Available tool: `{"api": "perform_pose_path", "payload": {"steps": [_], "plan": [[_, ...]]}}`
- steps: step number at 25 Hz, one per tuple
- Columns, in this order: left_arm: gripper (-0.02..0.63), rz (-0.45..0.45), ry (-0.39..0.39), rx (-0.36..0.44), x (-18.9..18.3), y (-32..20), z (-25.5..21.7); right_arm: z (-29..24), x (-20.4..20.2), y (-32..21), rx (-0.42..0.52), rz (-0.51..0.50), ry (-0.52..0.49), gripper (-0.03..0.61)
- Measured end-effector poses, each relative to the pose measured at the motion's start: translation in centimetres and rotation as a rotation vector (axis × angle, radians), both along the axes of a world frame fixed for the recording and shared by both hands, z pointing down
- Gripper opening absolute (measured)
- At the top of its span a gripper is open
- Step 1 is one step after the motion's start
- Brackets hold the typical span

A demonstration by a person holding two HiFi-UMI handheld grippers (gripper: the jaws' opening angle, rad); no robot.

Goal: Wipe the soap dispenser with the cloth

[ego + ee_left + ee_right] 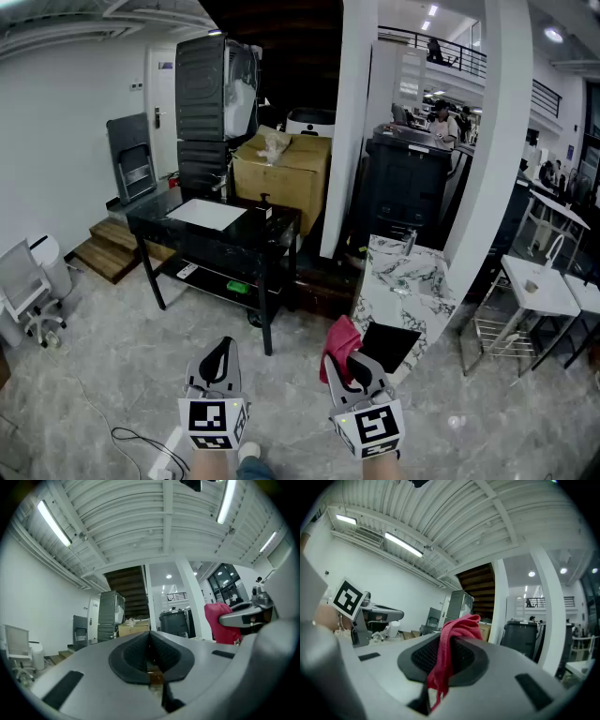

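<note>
A red cloth (338,348) is clamped in my right gripper (356,364), which is shut on it at the bottom right of the head view. In the right gripper view the cloth (454,630) bunches up above the closed jaws and hangs down between them. My left gripper (218,354) is held beside it, shut and empty. Its pads (140,652) meet with nothing between them. Both grippers are held level, well short of the furniture. A small dark pump-like object (265,202) stands on the black table (161,217); I cannot tell whether it is the soap dispenser.
The black table bears a white sheet (207,214). A marble-topped counter (405,283) stands ahead to the right with a black panel (390,344) at its near end. Behind are a cardboard box (283,169), white pillars (349,122), a dark bin (409,186) and wooden steps (105,248). A cable (131,441) lies on the floor.
</note>
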State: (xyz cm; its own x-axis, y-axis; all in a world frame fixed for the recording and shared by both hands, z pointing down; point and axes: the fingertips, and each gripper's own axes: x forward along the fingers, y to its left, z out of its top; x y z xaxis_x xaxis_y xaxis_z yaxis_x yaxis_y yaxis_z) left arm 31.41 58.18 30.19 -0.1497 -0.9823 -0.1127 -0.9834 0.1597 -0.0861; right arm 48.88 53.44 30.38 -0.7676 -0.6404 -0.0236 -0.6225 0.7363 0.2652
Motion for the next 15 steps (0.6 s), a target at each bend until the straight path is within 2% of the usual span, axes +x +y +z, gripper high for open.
{"api": "perform_pose_path", "payload": {"steps": [7,15], "plan": [[0.012,-0.008,0.027,0.013,-2.6,-2.7,0.4,0.3,-1.7,-3.3,-0.012,0.002,-0.007,0.049],[0.014,0.017,0.025,-0.008,-9.3,-9.8,1.3,1.3,-7.3,-10.5,-0.037,0.053,-0.03,0.049]]}}
